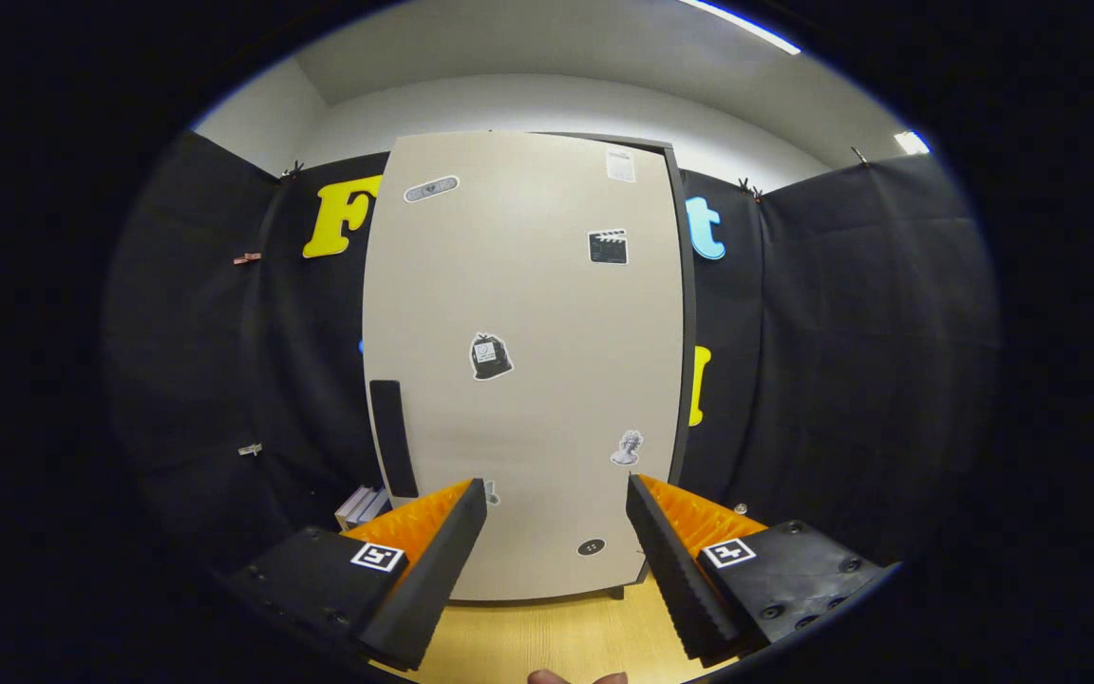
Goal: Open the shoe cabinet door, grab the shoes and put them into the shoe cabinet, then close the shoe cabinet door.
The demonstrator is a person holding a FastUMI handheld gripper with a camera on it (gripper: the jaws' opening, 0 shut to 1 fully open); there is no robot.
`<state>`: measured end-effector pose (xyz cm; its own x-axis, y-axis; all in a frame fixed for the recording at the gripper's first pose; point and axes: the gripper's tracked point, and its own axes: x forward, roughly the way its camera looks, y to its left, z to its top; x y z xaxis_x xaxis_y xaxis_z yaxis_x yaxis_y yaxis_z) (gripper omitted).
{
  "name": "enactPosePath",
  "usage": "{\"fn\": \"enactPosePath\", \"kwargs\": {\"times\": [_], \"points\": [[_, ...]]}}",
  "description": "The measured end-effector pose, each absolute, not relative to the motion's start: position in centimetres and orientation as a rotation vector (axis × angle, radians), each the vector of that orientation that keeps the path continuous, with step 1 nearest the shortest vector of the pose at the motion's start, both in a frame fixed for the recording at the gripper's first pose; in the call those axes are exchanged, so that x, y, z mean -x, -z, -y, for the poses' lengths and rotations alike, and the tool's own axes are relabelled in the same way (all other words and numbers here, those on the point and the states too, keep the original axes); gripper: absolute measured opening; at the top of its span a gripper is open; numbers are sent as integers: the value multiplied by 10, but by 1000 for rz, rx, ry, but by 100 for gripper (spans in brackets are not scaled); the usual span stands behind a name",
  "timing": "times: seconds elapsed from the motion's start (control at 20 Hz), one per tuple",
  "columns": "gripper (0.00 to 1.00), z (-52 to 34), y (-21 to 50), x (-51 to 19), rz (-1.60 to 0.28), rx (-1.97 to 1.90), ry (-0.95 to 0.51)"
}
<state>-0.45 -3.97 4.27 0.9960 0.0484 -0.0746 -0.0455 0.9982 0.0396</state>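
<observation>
A tall beige shoe cabinet (523, 370) stands straight ahead on the wooden floor, its door shut and dotted with several small stickers. A dark vertical handle (393, 438) sits low on the door's left edge. My gripper (556, 494) is open, its two fingers spread wide with nothing between them, pointing at the lower part of the door and a short way off from it. The handle lies just up and left of the left finger (433, 560).
Black cloth walls enclose the booth on both sides of the cabinet. A small stack of white things (362, 505) lies on the floor at the cabinet's lower left. Light wooden floor (547, 636) runs between me and the cabinet. A fingertip (574, 677) shows below the fingers.
</observation>
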Motion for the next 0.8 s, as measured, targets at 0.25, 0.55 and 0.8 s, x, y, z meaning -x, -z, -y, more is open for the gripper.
{"fn": "enactPosePath", "kwargs": {"times": [0.25, 0.55, 0.8], "points": [[98, 42, -45, 5, -74, -43, -50], [98, 43, -42, 4, -81, -51, -53], [98, 43, -41, 5, -84, -49, -56]]}}
